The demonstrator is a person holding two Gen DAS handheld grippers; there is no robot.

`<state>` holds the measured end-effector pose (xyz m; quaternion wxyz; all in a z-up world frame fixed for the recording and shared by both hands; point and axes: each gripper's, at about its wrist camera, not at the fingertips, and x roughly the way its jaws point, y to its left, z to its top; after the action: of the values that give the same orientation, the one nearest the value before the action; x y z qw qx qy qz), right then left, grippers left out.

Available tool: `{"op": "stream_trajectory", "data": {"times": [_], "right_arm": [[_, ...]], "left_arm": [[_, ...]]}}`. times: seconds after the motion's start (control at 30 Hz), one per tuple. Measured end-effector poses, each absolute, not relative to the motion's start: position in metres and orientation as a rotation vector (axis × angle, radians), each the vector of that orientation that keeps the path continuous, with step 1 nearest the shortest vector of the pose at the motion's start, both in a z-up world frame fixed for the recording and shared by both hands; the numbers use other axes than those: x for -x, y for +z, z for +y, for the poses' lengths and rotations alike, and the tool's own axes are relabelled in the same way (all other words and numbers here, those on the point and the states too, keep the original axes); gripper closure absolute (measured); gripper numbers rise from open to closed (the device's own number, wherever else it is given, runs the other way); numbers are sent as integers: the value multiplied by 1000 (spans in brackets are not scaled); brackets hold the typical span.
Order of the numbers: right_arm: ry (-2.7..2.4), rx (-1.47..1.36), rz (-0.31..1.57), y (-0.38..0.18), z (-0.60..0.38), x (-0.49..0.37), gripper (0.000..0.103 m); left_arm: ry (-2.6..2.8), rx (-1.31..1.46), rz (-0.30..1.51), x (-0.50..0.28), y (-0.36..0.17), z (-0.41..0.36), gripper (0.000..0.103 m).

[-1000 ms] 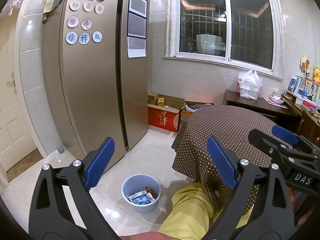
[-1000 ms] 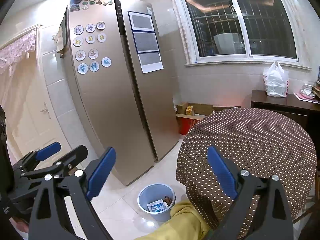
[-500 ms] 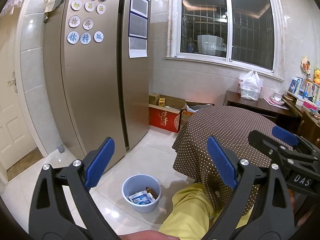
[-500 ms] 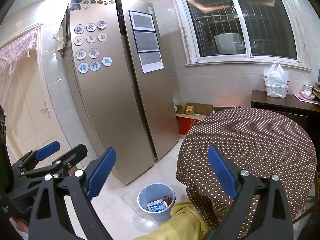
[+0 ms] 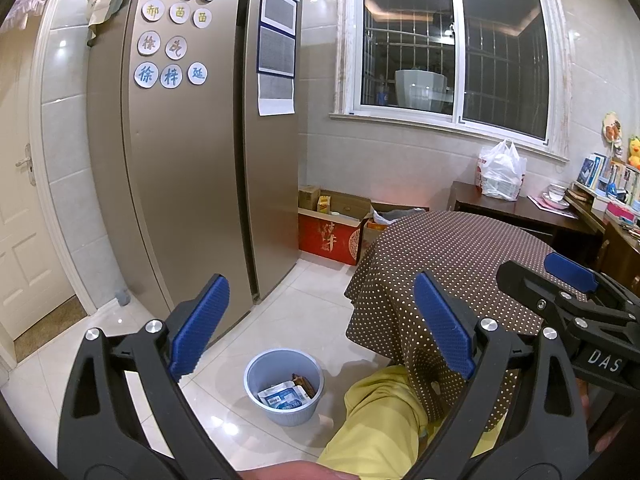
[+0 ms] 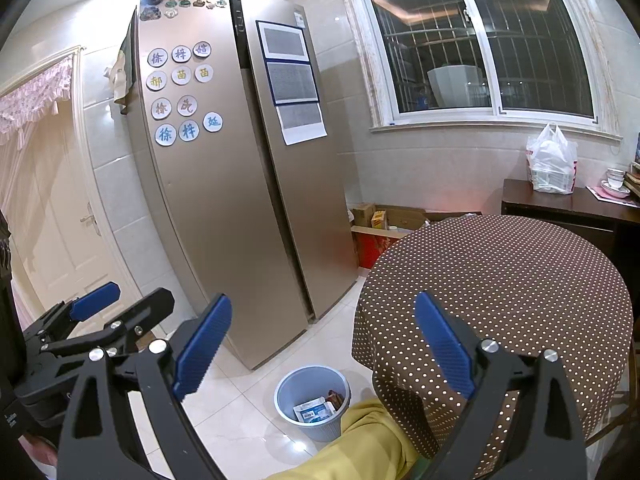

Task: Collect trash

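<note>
A pale blue bin [image 5: 284, 390] [image 6: 312, 402] stands on the white tiled floor beside the round table. Inside it lie a white and blue wrapper [image 5: 285, 396] [image 6: 314, 410] and a brown scrap. My left gripper [image 5: 322, 330] hangs high above the bin, open, with nothing between its blue pads. My right gripper [image 6: 322, 338] is also open and empty, held above the floor near the table's edge. Each gripper shows at the edge of the other's view. The round table [image 5: 460, 252] [image 6: 500, 276] has a brown dotted cloth and nothing on it.
A tall bronze fridge [image 5: 192, 160] with round magnets stands left of the bin. Cardboard boxes [image 5: 332, 220] sit under the window. A dark sideboard [image 5: 516, 208] holds a white plastic bag [image 5: 500, 172]. A person's knee in yellow trousers [image 5: 380, 412] is next to the bin. A white door [image 5: 20, 220] is far left.
Almost nothing has changed: both views have drifted very slightly, and both grippers stay open and empty.
</note>
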<state>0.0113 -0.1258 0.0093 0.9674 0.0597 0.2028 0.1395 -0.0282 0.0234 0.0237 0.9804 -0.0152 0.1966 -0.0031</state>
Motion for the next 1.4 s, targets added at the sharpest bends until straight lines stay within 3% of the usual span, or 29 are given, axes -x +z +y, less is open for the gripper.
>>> {"op": "stream_trajectory", "data": {"times": [1.4], "right_arm": [[279,-141,441,5,-122,-21,12]], "left_arm": [[-4,29,423,18,20,28,11]]}}
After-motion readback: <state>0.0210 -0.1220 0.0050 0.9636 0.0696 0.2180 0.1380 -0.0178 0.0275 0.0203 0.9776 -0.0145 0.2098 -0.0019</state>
